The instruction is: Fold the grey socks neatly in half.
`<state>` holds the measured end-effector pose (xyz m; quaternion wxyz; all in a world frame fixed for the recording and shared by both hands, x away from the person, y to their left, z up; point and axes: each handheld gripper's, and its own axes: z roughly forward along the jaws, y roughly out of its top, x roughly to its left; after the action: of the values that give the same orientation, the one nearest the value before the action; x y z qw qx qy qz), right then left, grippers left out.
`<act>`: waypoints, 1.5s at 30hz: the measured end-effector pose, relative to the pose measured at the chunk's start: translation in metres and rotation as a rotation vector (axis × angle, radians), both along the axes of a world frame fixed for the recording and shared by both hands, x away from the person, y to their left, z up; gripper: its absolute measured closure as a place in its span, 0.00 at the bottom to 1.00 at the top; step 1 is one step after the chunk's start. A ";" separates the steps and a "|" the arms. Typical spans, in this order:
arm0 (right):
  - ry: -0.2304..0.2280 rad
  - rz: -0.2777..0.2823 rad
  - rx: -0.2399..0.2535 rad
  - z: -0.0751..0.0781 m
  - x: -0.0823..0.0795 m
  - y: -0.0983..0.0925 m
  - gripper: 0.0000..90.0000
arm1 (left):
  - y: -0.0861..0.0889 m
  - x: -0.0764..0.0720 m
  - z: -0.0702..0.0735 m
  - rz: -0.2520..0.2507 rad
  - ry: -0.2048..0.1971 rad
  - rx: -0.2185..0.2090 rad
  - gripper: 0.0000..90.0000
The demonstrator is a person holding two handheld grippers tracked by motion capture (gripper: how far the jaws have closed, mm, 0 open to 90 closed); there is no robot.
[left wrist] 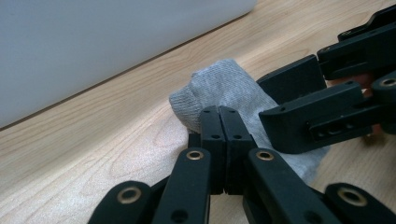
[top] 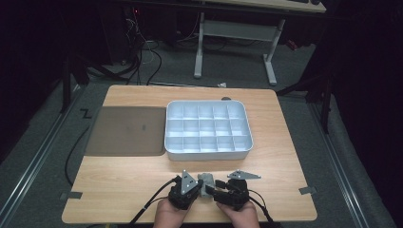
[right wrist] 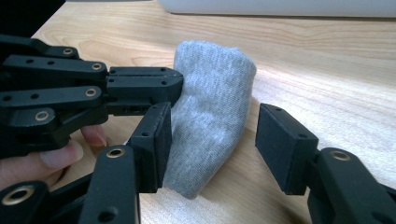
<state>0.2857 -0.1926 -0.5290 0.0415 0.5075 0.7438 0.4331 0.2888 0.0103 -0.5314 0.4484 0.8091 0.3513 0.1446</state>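
A: At the near edge of the wooden table (top: 142, 175), about six o'clock from the white compartment tray (top: 207, 153), a small grey knitted sock (right wrist: 212, 107) lies folded between the two grippers.

B: Who has it?

A: The left gripper (left wrist: 219, 122); its jaws are pressed together on the sock's edge. The right gripper (right wrist: 212, 144) stands wide, one pad either side of the fabric, the one on the left gripper's side just beside or brushing it, the other apart from it.

B: How will it handle?

A: Light, soft and limp, I'd judge; it sags and folds rather than slipping, and nothing about it is fragile. Best to pinch a doubled thickness near the rounded end at twelve o'clock in the right gripper view, so the cloth doesn't pull out thin.
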 end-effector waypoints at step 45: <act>-0.013 0.157 -0.007 -0.002 0.000 0.010 0.82 | 0.077 -0.007 0.006 0.073 -0.049 -0.018 0.69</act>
<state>0.2855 -0.1823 -0.5305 0.0141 0.4448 0.7824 0.4357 0.2817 0.0873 -0.5249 0.4585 0.7879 0.3707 0.1777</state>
